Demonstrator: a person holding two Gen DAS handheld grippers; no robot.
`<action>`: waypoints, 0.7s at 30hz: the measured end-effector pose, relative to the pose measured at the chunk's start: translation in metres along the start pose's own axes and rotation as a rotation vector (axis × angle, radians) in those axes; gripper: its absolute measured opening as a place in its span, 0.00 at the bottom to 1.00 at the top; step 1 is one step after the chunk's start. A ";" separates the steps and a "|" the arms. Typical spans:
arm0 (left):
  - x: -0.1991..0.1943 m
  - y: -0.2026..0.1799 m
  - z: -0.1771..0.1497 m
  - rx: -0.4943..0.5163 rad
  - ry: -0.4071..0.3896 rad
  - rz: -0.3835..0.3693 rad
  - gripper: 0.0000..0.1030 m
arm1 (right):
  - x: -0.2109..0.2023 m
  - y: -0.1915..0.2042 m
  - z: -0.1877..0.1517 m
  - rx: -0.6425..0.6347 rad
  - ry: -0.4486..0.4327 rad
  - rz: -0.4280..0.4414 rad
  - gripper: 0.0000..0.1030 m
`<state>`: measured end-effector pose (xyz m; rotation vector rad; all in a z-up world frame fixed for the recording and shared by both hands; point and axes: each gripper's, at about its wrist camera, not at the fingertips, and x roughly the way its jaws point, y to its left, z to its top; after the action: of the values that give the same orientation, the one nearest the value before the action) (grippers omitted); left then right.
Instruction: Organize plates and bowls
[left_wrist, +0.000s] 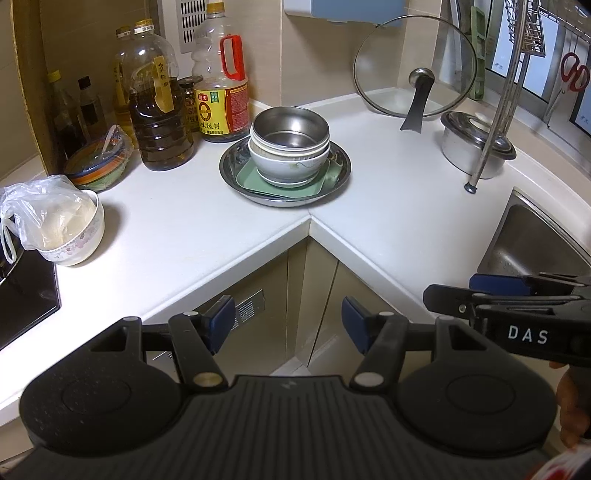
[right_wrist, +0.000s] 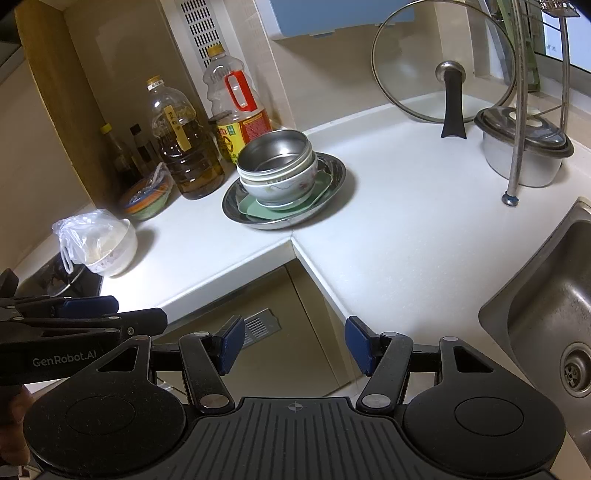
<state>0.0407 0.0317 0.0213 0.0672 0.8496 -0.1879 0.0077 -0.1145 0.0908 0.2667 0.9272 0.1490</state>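
Steel bowl (left_wrist: 290, 131) tops my stack of white ceramic bowls (left_wrist: 286, 162) on the round metal tray (left_wrist: 236, 173); left gripper (left_wrist: 288, 321) and right gripper (right_wrist: 294, 345) both released, gripping nothing.

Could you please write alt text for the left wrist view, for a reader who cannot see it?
On a white corner countertop, a steel bowl is nested in ceramic bowls on a green plate inside a round steel tray. The open, empty left gripper is short of the counter edge, the right gripper beside it. Oil bottles stand behind.
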 end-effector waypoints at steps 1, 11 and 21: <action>0.000 0.000 0.000 0.000 -0.001 0.000 0.60 | 0.000 0.000 0.000 0.000 -0.001 0.000 0.59; -0.002 0.000 0.001 0.000 -0.008 0.001 0.60 | -0.001 0.001 0.002 -0.006 -0.007 0.000 0.59; -0.004 0.000 0.001 -0.001 -0.012 0.000 0.60 | -0.003 0.001 0.003 -0.012 -0.014 0.004 0.59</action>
<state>0.0386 0.0321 0.0246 0.0647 0.8376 -0.1880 0.0082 -0.1153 0.0951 0.2580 0.9116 0.1565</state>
